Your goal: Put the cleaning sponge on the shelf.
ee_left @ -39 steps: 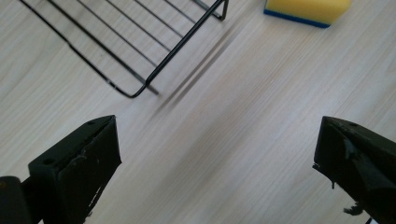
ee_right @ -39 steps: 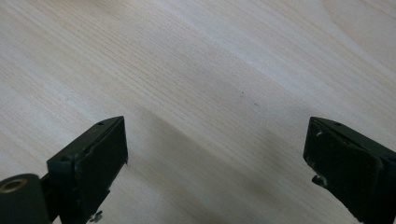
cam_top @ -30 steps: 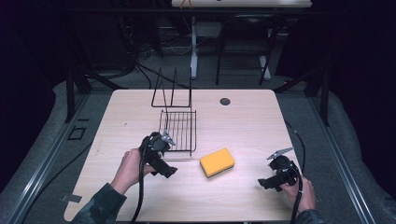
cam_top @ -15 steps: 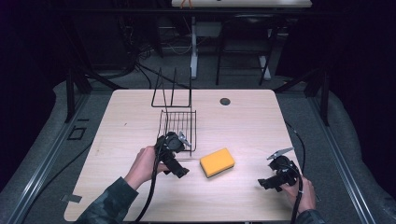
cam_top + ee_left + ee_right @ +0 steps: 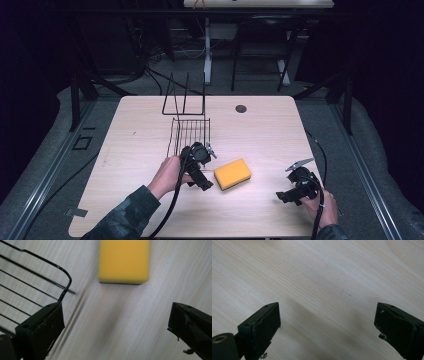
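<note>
Yellow sponge (image 5: 124, 260) lies just ahead of the wide-open, empty left gripper (image 5: 116, 326).

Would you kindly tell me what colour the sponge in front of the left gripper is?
The sponge is yellow with a thin dark underside layer, clearest in the left gripper view.

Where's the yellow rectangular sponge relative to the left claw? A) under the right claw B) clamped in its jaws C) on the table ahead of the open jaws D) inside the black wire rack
C: the yellow rectangular sponge lies flat on the table, ahead of the left claw, whose jaws stand wide apart and short of it.
</note>
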A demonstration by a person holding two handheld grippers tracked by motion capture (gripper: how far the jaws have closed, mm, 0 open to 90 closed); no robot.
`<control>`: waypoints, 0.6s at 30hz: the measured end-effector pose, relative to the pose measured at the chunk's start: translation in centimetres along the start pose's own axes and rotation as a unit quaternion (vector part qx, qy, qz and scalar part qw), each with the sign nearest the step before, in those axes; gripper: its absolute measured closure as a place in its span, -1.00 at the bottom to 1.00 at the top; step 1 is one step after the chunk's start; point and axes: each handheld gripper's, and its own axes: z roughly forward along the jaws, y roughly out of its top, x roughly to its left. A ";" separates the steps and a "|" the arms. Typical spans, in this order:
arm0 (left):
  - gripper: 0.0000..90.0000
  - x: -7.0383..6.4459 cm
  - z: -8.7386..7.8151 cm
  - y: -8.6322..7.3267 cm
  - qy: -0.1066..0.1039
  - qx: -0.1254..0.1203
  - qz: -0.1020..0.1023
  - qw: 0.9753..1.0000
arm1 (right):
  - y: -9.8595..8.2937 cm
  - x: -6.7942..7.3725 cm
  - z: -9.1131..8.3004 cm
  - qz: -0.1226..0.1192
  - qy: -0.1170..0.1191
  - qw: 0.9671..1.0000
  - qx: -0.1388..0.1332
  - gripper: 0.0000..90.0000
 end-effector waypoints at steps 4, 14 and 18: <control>-0.99 -0.1 0.5 0.6 -0.001 0.006 0.005 1.000 | 0.0 0.0 0.0 0.000 -0.001 1.000 -0.004 -0.86; -1.00 -0.5 1.3 2.7 -0.006 0.003 0.017 1.000 | 0.0 0.0 0.0 0.002 -0.002 1.000 -0.002 -0.86; -0.99 -0.8 2.2 3.5 -0.012 0.008 0.021 1.000 | -0.1 0.0 0.0 0.002 -0.001 1.000 -0.004 -0.86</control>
